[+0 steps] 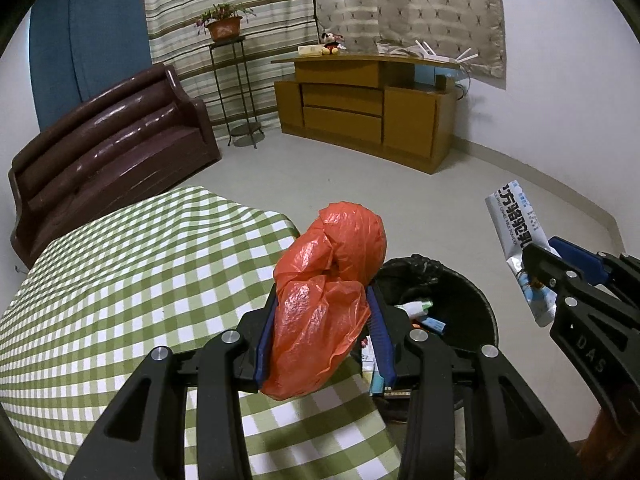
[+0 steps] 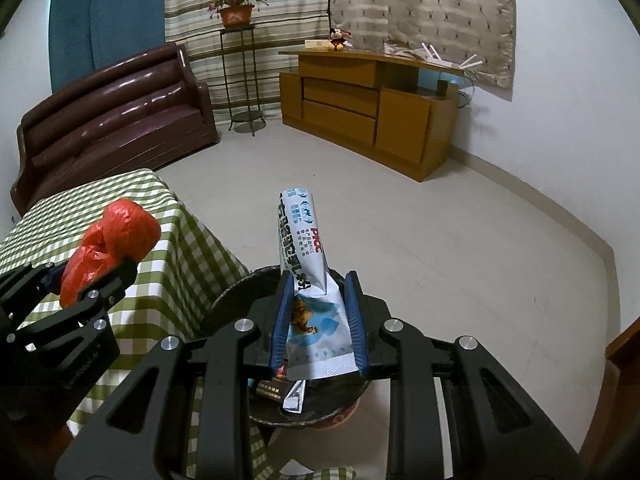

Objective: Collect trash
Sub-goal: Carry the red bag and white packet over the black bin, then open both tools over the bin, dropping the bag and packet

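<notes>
Two tools: left tool [image 1: 324, 344] clenches one orange bag [image 1: 328, 296], right tool [image 2: 318, 324] one milk-powder packet [image 2: 308, 280].

Brown sofa [image 1: 108, 148]; wooden cabinet [image 1: 360, 116]

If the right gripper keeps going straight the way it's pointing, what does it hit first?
Probably the black trash bin just below the right gripper and its milk powder packet; depth is uncertain.
</notes>
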Action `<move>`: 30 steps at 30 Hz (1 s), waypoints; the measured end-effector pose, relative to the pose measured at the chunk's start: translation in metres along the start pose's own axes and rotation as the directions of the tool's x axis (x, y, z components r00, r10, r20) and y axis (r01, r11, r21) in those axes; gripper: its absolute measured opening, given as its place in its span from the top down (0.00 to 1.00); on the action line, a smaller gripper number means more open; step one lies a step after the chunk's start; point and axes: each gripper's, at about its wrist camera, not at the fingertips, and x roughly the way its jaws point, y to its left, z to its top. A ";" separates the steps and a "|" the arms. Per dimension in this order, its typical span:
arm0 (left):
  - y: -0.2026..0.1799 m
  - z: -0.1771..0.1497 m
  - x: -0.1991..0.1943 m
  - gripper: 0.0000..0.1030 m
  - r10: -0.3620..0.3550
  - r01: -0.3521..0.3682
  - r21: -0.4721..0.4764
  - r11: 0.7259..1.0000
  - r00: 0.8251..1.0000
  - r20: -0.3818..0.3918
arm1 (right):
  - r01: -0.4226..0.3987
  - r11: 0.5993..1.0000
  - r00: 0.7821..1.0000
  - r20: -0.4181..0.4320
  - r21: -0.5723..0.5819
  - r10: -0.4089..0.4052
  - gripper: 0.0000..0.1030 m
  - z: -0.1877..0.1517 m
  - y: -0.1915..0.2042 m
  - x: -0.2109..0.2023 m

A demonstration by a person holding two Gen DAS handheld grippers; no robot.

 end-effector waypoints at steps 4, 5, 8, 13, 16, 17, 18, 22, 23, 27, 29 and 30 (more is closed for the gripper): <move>-0.005 0.003 0.008 0.60 -0.005 0.005 0.001 1.000 1.000 -0.012 | 0.003 1.000 1.000 -0.006 0.011 -0.003 0.75 -0.001 -0.005 0.004; -0.005 0.001 0.007 0.60 -0.006 0.006 0.002 1.000 1.000 -0.014 | 0.003 1.000 1.000 -0.010 0.013 -0.003 0.75 -0.001 -0.006 0.006; -0.010 0.001 0.011 0.60 -0.009 0.009 0.005 1.000 1.000 -0.022 | 0.009 1.000 1.000 -0.013 0.017 -0.009 0.75 -0.003 -0.008 0.009; -0.012 0.002 0.016 0.60 -0.008 0.008 0.006 1.000 0.999 -0.032 | 0.017 1.000 1.000 -0.018 0.023 -0.016 0.75 -0.004 -0.010 0.015; -0.014 0.003 0.019 0.60 -0.009 0.009 0.008 1.000 0.999 -0.039 | 0.020 0.999 0.999 -0.025 0.028 -0.020 0.75 -0.004 -0.010 0.019; -0.014 0.004 0.021 0.60 -0.010 0.011 0.009 1.000 0.999 -0.042 | 0.021 0.999 0.999 -0.028 0.030 -0.020 0.75 -0.004 -0.010 0.020; -0.014 0.005 0.022 0.60 -0.012 0.012 0.010 1.000 0.999 -0.044 | 0.021 0.999 0.999 -0.029 0.033 -0.020 0.75 -0.005 -0.011 0.021; -0.016 0.006 0.026 0.60 -0.015 0.016 0.010 1.000 0.998 -0.053 | 0.025 0.999 0.999 -0.037 0.039 -0.023 0.75 -0.008 -0.012 0.026; -0.017 0.006 0.027 0.60 -0.014 0.015 0.012 1.000 0.998 -0.056 | 0.025 0.999 0.999 -0.039 0.039 -0.024 0.74 -0.007 -0.012 0.028; -0.020 0.007 0.029 0.60 -0.013 0.014 0.017 1.000 0.998 -0.061 | 0.028 0.999 0.999 -0.043 0.043 -0.027 0.74 -0.007 -0.012 0.032; -0.021 0.008 0.030 0.60 -0.011 0.012 0.018 1.000 0.998 -0.063 | 0.030 0.999 0.999 -0.044 0.045 -0.028 0.74 -0.006 -0.013 0.034; -0.022 0.008 0.031 0.59 -0.010 0.011 0.019 1.000 0.998 -0.064 | 0.032 0.998 0.999 -0.041 0.049 -0.030 0.74 -0.006 -0.013 0.034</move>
